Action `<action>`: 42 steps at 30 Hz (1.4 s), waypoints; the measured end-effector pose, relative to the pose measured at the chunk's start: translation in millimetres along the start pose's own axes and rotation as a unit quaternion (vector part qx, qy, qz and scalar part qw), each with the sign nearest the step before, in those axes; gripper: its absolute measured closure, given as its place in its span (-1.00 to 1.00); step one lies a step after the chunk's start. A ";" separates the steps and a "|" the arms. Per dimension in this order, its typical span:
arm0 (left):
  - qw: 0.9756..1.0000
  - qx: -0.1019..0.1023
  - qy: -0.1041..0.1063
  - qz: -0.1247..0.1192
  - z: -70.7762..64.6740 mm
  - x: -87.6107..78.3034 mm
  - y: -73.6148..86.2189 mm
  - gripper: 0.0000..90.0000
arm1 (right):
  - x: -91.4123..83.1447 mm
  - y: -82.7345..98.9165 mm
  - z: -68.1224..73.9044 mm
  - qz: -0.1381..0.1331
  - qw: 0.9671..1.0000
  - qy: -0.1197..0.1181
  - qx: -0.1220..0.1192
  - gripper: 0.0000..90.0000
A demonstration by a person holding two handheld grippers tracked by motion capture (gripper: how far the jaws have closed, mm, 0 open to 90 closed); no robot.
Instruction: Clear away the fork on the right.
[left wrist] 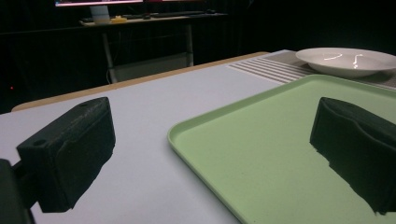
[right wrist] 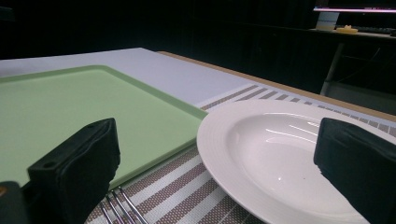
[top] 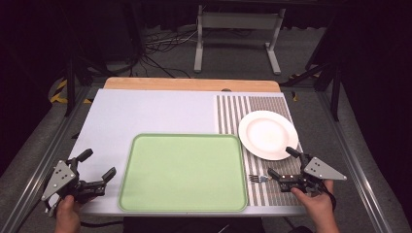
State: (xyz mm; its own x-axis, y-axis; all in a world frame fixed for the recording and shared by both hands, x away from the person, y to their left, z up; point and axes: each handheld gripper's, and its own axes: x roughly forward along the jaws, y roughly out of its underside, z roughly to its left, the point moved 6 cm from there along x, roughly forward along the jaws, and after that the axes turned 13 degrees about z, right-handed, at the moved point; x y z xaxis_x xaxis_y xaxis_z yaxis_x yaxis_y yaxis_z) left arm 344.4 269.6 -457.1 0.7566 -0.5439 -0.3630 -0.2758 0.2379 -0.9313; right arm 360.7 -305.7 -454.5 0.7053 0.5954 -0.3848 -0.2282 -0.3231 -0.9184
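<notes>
High view: risk lay at 4 o'clock on the table, where the small metal fork (top: 256,178) rested on the brown-and-white striped placemat (top: 233,114), tines toward the flat pale-green plastic tray (top: 182,172). Could have been nudged sideways by the right gripper (top: 281,164), spread wide, holding nothing, just beside the round white ceramic plate (top: 267,134). At 8 o'clock, left gripper (top: 98,164) likewise released, empty, off the tray's edge.

Left gripper view: jaws wide apart, touching nothing; tray rim (left wrist: 196,150) between them, so a bump seemed possible.

Right gripper view: jaws parted, empty; fork tines (right wrist: 117,205) low at 7 o'clock, plate (right wrist: 261,154) close ahead, likely to be clipped.
</notes>
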 end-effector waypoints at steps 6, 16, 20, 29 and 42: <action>1.000 0.000 0.000 0.000 -0.1 0.3 -0.1 -0.98 | -0.1 -0.3 0.3 -0.001 1.000 -0.002 0.002 -0.97; 1.000 0.000 0.001 0.001 -0.2 -0.1 -0.1 -0.98 | 0.2 -0.2 0.6 0.001 1.000 -0.001 -0.001 -0.97; 1.000 0.001 0.000 0.003 -0.1 0.3 0.3 -0.98 | 2.1 -1.3 0.6 0.001 1.000 -0.003 0.003 -0.97; 1.000 0.002 -0.001 0.004 -0.1 0.2 0.3 -0.98 | 5.5 -15.5 0.9 -0.009 1.000 -0.017 0.008 -0.97; 1.000 0.004 -0.002 0.008 -0.4 0.1 0.5 -0.98 | 17.2 -32.1 3.6 0.019 0.999 -0.029 -0.029 -0.94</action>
State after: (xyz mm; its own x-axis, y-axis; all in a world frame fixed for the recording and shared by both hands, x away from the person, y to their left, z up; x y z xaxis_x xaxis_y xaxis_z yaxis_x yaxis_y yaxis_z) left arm 344.1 269.3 -457.6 0.7547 -0.5366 -0.3776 -0.2833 0.2526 -0.9252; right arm 377.8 -282.4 -432.0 0.6565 0.6226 -0.4258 -0.2135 -0.3881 -0.8966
